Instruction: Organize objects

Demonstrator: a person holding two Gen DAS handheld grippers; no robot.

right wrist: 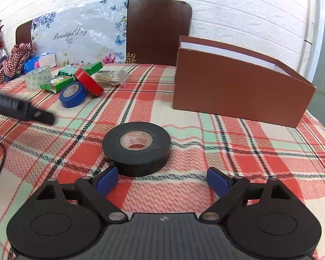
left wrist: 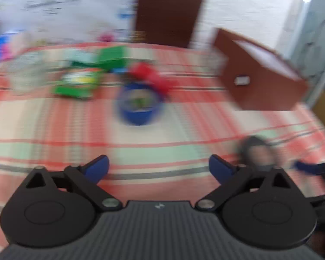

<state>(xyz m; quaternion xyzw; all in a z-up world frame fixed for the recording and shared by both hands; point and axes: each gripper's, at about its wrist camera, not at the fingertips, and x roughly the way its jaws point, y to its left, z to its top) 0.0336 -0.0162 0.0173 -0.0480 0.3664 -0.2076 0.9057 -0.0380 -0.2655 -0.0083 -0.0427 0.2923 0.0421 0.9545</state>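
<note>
A black tape roll point(right wrist: 136, 148) lies flat on the plaid tablecloth just ahead of my open, empty right gripper point(right wrist: 162, 182); it shows blurred in the left wrist view point(left wrist: 259, 152). A blue tape roll point(right wrist: 73, 95) point(left wrist: 138, 106) and a red tape roll point(right wrist: 88, 82) point(left wrist: 150, 73) lie farther back among green boxes point(right wrist: 58, 83) point(left wrist: 75, 84). A brown open box point(right wrist: 238, 86) point(left wrist: 260, 78) stands at the right. My left gripper point(left wrist: 159, 169) is open and empty above the cloth; its view is motion-blurred. Part of it shows at the left of the right wrist view point(right wrist: 19, 108).
A clear tape roll point(right wrist: 38, 79), a bag of sticks point(right wrist: 108, 78), a tissue pack point(right wrist: 41, 61) and a checked cloth point(right wrist: 16, 58) sit at the back left. A brown chair back point(right wrist: 158, 32) and a floral bag point(right wrist: 80, 34) stand behind the table. The table edge point(right wrist: 322, 127) lies to the right.
</note>
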